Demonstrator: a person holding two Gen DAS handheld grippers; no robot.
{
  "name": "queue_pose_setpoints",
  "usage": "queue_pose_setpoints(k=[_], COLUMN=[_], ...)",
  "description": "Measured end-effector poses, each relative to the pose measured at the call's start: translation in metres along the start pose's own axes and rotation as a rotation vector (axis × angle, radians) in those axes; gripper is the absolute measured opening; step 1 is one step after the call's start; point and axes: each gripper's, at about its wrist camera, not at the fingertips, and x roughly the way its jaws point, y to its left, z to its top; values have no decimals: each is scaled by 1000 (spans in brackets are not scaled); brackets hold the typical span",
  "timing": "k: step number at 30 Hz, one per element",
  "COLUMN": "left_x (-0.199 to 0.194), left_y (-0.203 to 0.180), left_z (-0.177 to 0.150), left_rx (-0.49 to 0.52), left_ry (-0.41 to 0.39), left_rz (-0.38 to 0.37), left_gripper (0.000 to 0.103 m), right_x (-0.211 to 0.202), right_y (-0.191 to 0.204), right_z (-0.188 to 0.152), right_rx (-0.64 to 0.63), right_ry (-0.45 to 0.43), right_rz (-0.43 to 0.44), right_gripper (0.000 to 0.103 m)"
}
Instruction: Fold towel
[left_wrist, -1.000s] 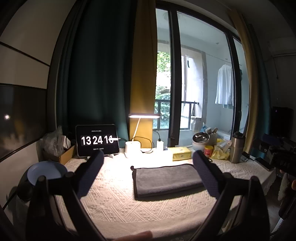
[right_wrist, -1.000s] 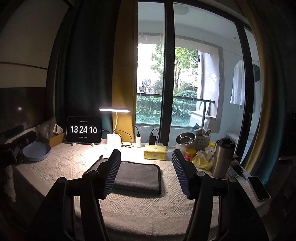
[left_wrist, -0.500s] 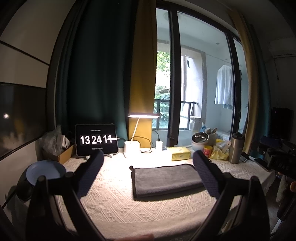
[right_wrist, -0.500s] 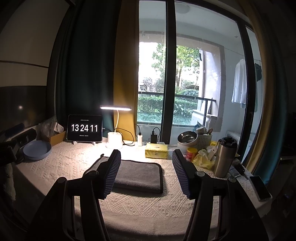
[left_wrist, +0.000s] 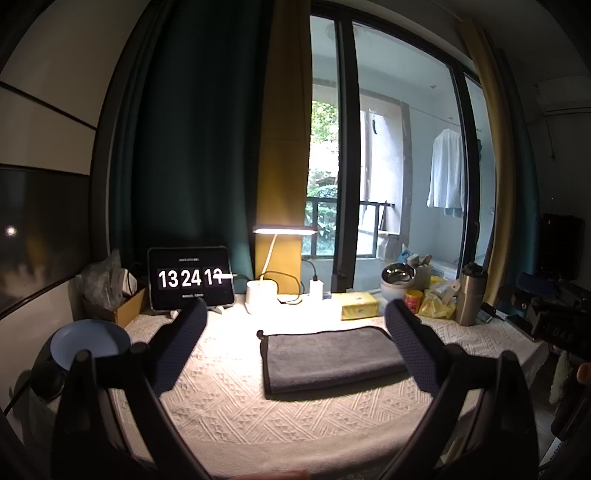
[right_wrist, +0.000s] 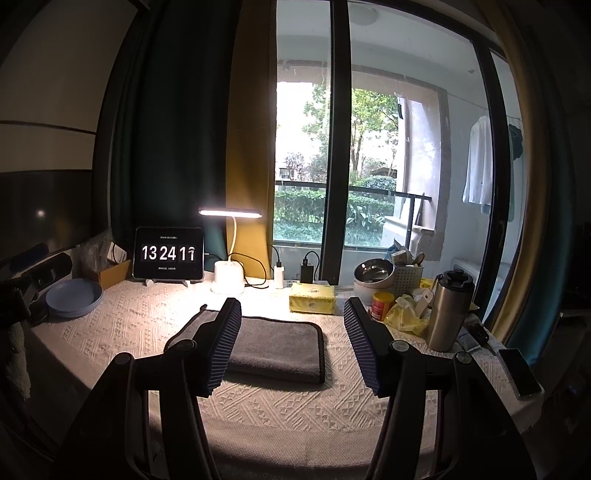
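Observation:
A dark grey towel (left_wrist: 332, 356) lies folded into a flat rectangle on the cream patterned tablecloth (left_wrist: 229, 402); it also shows in the right wrist view (right_wrist: 277, 347). My left gripper (left_wrist: 295, 332) is open and empty, held back from the table with the towel between and beyond its fingertips. My right gripper (right_wrist: 291, 336) is open and empty too, held above the near table edge, its left finger (right_wrist: 221, 347) covering the towel's left part.
A tablet clock (right_wrist: 169, 253), a lit desk lamp (right_wrist: 229, 273), a yellow tissue pack (right_wrist: 312, 298), a steel bowl (right_wrist: 373, 273), a steel tumbler (right_wrist: 448, 310) and a blue plate (right_wrist: 74, 297) ring the table's back and sides. A phone (right_wrist: 519, 373) lies at the right edge.
Both grippers stay open and almost still; the views drift only slightly. The towel has not moved. The clock has ticked on.

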Motion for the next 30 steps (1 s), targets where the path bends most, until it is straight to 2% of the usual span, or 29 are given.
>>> queue_pose_setpoints(k=[30], left_x=[2], left_y=[-8], left_z=[-3], left_rx=[-11], left_ry=[4], left_rz=[-13], left_gripper=[98], right_x=[2], right_y=[2], right_z=[-5], right_rx=[-5], right_ry=[16], right_rz=[21], right_gripper=[61])
